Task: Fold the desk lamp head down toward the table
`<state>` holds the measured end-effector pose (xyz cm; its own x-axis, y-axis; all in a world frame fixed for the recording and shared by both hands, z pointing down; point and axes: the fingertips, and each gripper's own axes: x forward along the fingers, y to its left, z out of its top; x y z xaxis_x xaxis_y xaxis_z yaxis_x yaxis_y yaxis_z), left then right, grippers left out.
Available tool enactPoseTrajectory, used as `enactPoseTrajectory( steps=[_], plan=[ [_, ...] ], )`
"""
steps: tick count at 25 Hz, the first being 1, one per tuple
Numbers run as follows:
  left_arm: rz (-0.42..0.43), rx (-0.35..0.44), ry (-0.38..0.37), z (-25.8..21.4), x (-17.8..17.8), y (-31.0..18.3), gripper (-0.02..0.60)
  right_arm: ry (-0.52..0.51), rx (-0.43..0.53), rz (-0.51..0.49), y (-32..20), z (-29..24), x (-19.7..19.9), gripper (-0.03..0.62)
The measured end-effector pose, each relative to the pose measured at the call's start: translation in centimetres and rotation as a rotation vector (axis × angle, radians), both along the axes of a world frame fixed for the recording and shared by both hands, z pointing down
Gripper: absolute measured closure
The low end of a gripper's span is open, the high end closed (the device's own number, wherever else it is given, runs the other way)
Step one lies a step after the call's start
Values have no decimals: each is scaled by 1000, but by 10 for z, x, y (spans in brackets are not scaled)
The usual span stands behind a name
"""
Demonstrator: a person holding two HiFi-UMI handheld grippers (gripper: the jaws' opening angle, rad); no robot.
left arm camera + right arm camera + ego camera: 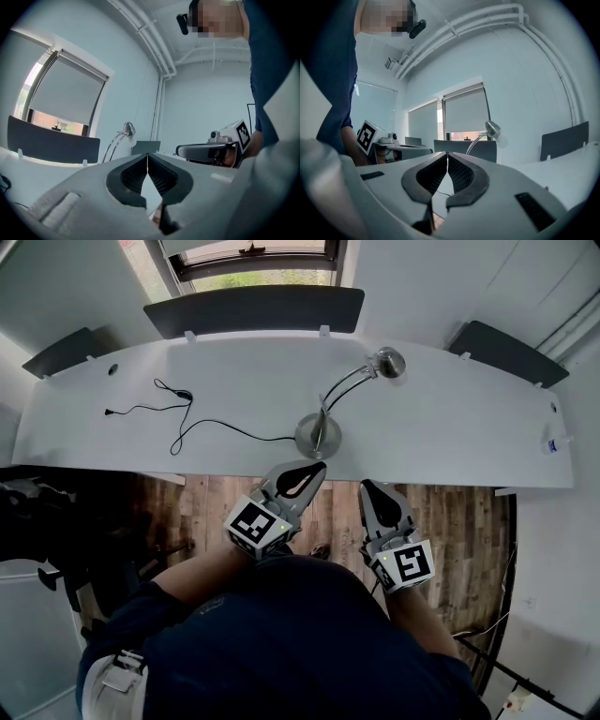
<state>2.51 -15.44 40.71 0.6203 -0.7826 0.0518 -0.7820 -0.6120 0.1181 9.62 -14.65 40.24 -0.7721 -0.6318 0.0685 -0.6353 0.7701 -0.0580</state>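
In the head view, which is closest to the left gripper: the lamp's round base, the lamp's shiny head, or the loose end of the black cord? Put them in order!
From the left gripper:
1. lamp base, just ahead of its jaws, near the table edge.
2. lamp head, farther back, to the right.
3. cord end, far off to the left.

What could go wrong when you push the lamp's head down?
The lamp base stands near the front edge of the desk, so a hard push on the lamp head might tip it off. The left gripper and right gripper are both shut, so they might just knock it.
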Motion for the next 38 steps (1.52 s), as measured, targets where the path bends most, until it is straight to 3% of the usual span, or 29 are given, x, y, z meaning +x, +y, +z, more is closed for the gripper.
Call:
enactPoseTrajectory(
  steps=[4,11,17,20,27,34,38],
  plan=[
    [-11,-5,-12,12,-11,-19,575,32,22,22,-17,-4,0,582],
    [85,-37,3,26,-27,-54,575,96,48,109,-47,-13,-17,580],
    [97,-43,-39,52,-49,-88,553,189,63,183,-76,-19,-34,561],
    [112,-73,-67,74,-53,-103,491,302,79,220,-93,-15,-37,503],
    [148,-119,-117,111,-46,-127,420,540,180,255,-127,-10,-36,462],
    [139,-138,-110,126,-33,-151,405,960,373,264,-164,4,-32,437],
    [135,-137,-150,132,-30,-158,405,1108,479,262,-180,2,-37,434]
  ],
)
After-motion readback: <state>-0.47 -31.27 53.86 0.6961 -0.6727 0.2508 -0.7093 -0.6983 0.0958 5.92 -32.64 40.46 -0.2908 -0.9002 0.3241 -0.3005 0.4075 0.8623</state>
